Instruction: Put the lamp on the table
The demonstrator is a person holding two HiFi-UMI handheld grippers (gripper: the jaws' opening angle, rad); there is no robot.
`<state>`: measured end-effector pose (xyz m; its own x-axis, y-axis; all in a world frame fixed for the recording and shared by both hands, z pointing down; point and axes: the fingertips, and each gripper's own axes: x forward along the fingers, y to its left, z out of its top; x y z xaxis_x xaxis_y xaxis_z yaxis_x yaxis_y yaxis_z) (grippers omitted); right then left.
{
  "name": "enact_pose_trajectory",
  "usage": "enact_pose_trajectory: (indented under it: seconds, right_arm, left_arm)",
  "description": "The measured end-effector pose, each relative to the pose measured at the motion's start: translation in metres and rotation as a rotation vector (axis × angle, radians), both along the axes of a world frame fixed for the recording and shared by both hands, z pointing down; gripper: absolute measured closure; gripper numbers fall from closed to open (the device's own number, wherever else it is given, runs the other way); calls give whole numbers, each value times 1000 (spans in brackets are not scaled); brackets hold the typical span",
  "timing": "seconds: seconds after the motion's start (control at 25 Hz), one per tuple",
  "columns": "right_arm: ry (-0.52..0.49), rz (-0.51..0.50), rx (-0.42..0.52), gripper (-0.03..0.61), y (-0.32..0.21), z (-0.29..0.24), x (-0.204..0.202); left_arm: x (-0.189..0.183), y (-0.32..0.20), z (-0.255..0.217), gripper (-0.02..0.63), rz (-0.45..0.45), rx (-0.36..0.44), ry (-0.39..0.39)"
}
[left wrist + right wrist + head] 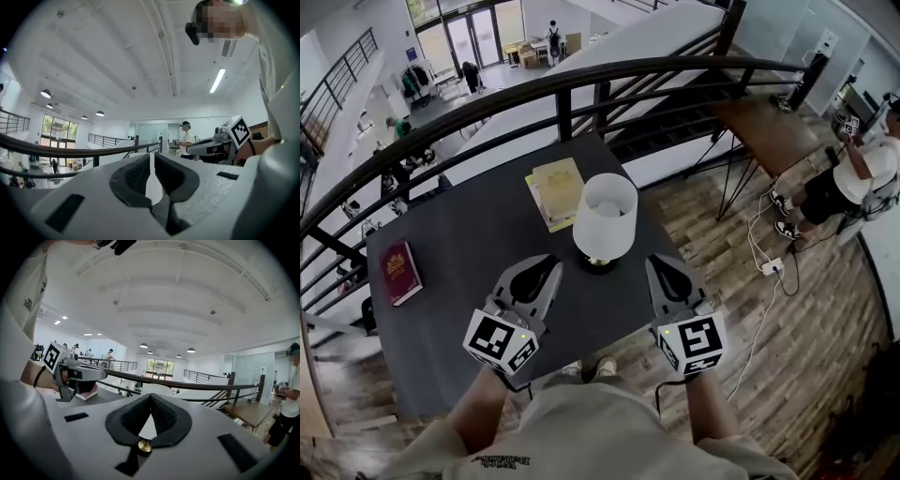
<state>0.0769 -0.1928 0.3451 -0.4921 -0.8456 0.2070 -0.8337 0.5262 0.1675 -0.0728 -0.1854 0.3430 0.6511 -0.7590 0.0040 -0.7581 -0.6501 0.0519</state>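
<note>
The lamp [605,220], with a white drum shade and a dark round base, stands upright on the dark grey table [469,225] near its right front. My two grippers are on the near side of it, one on each side of the base and not touching it. The left gripper [549,263] has its jaws a narrow gap apart with nothing between them; in the left gripper view [152,158] the white shade shows beyond the gap. The right gripper [662,263] has its jaw tips together [151,397] and holds nothing.
A yellow book [555,190] lies just behind the lamp and a red book [401,272] at the table's left edge. A black railing [581,80] curves behind the table. A wooden side table [764,131], a person [862,178] and a floor cable [769,267] are to the right.
</note>
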Motion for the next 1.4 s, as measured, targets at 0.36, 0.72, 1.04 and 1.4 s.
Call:
enact_pose_trajectory:
  seconds: [0.36, 0.72, 1.04, 1.4]
  right_arm:
    - [-130, -23, 91, 578, 33, -21, -13]
    - [-195, -18, -8, 578, 50, 3, -2]
    - [-129, -32, 37, 578, 50, -5, -10]
    - [-147, -71, 84, 578, 51, -25, -29]
  left_arm:
    - [23, 26, 2, 578, 48, 16, -49]
    - [37, 44, 21, 580, 93, -36, -72]
    - [42, 48, 15, 580, 114, -15, -102]
    - [44, 52, 12, 580, 125, -20, -70]
